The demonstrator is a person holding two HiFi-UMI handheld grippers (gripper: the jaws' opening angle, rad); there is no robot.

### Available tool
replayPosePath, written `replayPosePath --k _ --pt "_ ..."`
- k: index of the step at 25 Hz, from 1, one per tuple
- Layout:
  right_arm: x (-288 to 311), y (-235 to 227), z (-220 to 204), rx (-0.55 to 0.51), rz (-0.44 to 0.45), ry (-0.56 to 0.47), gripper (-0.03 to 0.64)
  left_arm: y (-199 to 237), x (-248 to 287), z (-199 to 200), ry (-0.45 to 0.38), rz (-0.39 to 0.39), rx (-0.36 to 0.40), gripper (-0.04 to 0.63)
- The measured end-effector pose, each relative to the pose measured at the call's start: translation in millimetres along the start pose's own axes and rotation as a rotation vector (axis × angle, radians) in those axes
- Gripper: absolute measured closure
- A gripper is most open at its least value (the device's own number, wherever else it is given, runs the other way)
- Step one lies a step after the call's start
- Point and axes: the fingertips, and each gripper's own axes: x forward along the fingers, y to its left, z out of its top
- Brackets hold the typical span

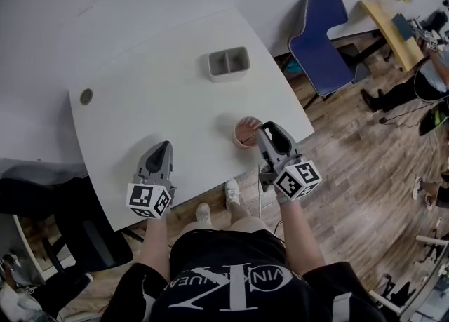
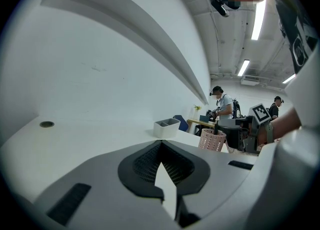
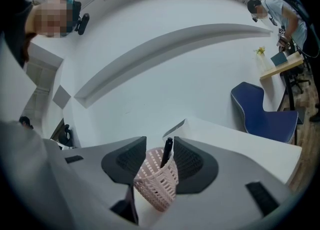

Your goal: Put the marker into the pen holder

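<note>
**Standing in the holder: marker placed, right gripper not yet cleared**

1. Progress. The black marker (image 3: 167,153) stands inside the pink mesh pen holder (image 3: 156,186), low in the centre of the right gripper view. It leans toward the upper right, with its top above the rim. In the head view the pen holder sits right of centre, near the lower right edge of the tabletop (image 1: 154,82). On this evidence the placing is judged done. What appears to remain is backing the right gripper away without knocking the light holder.

2. Right gripper (image 1: 265,130). It is angled down at the holder from the lower right of the head view, with the forearm behind it. Its fingers (image 3: 122,161) stand wide apart and straddle the holder. The marker's top is just beside the finger on the right of the frame, and no grip on it is evident.

3. Left gripper (image 1: 163,148). It is held low and left of centre, near the tabletop's lower edge, pointing up the frame and well apart from the holder. Its fingers meet at the tips with nothing between them.

4. Other. A grey two-compartment tray (image 1: 229,63) sits at upper centre, well apart from both grippers.
</note>
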Motion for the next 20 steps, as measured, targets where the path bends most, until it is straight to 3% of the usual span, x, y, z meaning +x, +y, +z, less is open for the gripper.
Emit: replayPosePath --k 15,20 --pt "-19.3 8.5 11.0 -0.046 -0.045 -0.029 0.453 17.8 -29.1 13.3 -0.037 0.032 0.007 0.583" --pt "-31.8 13.1 15.1 -0.083 -0.065 -0.036 0.513 18.9 -39.9 20.3 -0.052 0.037 0.012 0.583"
